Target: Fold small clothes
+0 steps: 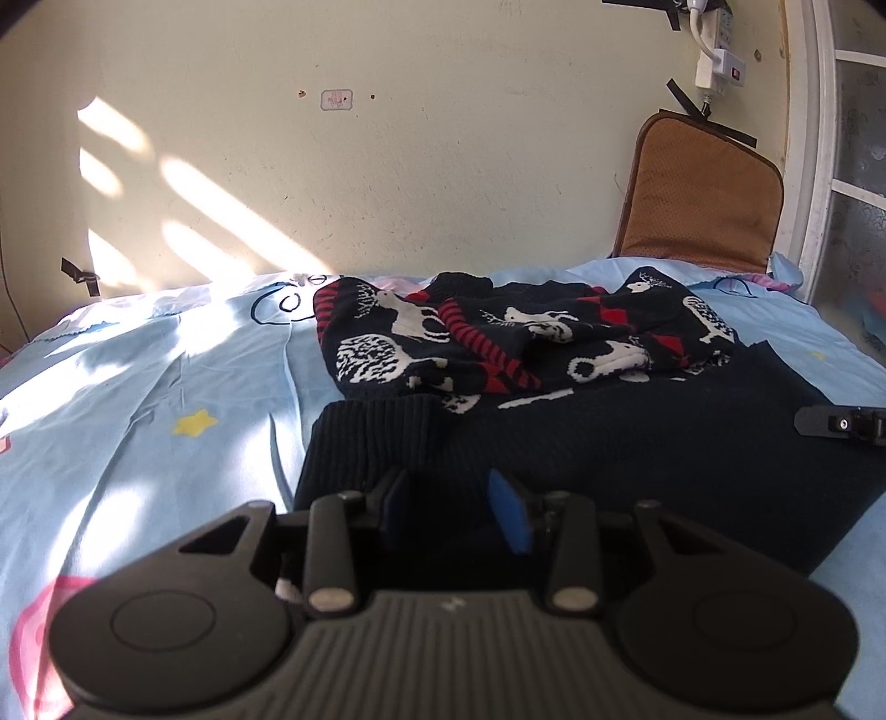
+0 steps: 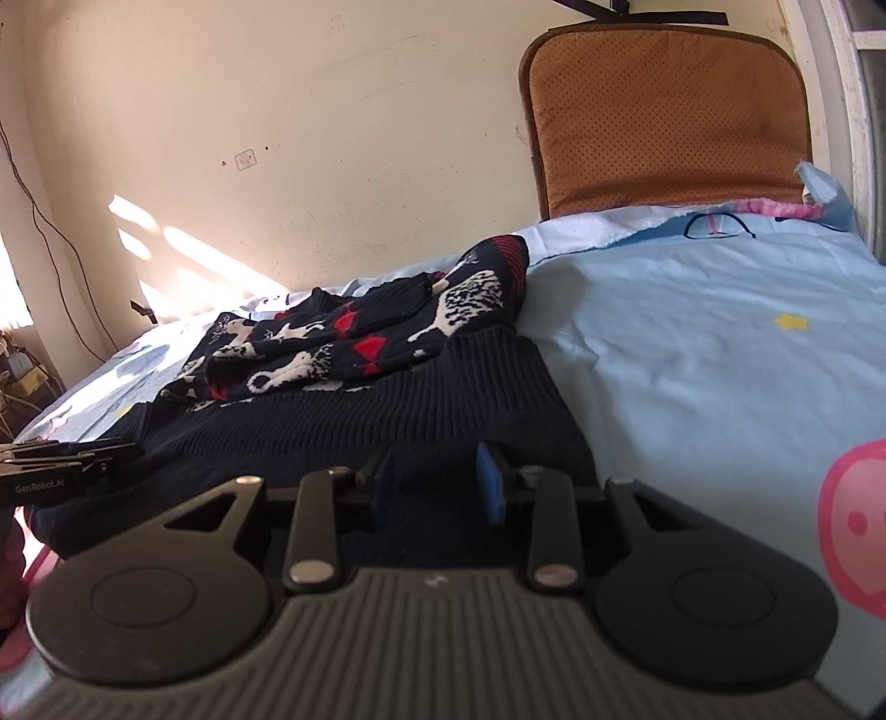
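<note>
A small dark navy knit sweater point(image 1: 609, 443) with white reindeer and red patterns lies on the light blue bed sheet point(image 1: 138, 399). Its patterned upper part is bunched on the plain ribbed lower part. My left gripper point(image 1: 454, 509) is open, its blue-padded fingers over the sweater's near left hem. My right gripper point(image 2: 437, 487) is open over the near right hem of the sweater point(image 2: 387, 399). Each gripper's tip shows in the other's view: the right one in the left wrist view point(image 1: 841, 423), the left one in the right wrist view point(image 2: 66, 459).
A brown cushion point(image 2: 670, 122) leans on the cream wall at the bed's far right corner. A white window frame point(image 1: 825, 166) stands to the right. A power strip point(image 1: 720, 50) hangs on the wall. Cables point(image 2: 50, 232) run down the wall at left.
</note>
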{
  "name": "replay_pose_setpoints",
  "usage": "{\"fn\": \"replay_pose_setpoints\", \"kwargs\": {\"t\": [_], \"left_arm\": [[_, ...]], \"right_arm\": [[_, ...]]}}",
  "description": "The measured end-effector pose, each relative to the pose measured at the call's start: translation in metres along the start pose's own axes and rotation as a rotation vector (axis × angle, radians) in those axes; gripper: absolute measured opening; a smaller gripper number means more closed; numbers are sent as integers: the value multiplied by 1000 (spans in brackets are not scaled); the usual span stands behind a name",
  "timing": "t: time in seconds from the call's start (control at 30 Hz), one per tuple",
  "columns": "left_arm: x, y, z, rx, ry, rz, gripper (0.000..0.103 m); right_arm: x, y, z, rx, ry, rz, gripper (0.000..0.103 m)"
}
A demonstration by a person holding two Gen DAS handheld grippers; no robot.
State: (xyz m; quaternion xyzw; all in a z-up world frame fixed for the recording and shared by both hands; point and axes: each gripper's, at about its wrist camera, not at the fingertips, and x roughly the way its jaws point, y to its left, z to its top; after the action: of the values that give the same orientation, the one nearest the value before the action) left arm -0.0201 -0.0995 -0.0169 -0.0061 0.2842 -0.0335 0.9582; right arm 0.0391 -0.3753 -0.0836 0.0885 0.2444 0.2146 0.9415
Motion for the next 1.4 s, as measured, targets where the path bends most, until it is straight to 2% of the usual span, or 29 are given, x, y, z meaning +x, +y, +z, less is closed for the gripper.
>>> {"fn": "replay_pose_setpoints", "kwargs": {"t": [0.23, 0.33, 0.47, 0.53, 0.57, 0.67, 0.77, 0.9, 1.03, 1.13, 1.33, 1.4], "left_arm": [[-4, 0, -1, 2, -21, 8, 39], [-7, -1, -2, 2, -38, 15, 44], [-10, 1, -2, -4, -56, 26, 47], [-12, 2, -2, -16, -68, 49, 56], [-13, 3, -2, -27, -76, 71, 63], [-18, 10, -3, -67, -103, 96, 69], [-23, 12, -5, -84, -133, 139, 79], [-30, 14, -6, -109, -170, 199, 90], [-31, 21, -7, -149, -171, 230, 90], [-31, 21, -7, -146, -170, 232, 94], [-31, 21, -7, -152, -163, 246, 95], [-30, 22, -7, -154, -161, 247, 96]], "right_arm": [[-2, 30, -5, -148, -24, -128, 41], [-7, 40, -8, -208, -78, -182, 46], [-20, 41, -10, -196, -178, -263, 46], [-30, 39, -12, -171, -247, -303, 49], [-36, 38, -14, -157, -286, -322, 52], [-48, 35, -18, -117, -374, -364, 61], [-53, 32, -18, -87, -410, -394, 65], [-60, 31, -22, -64, -458, -408, 83], [-63, 30, -23, -46, -476, -422, 89], [-60, 33, -22, -63, -460, -431, 95], [-57, 36, -22, -84, -442, -442, 103], [-56, 36, -22, -84, -437, -444, 103]]}}
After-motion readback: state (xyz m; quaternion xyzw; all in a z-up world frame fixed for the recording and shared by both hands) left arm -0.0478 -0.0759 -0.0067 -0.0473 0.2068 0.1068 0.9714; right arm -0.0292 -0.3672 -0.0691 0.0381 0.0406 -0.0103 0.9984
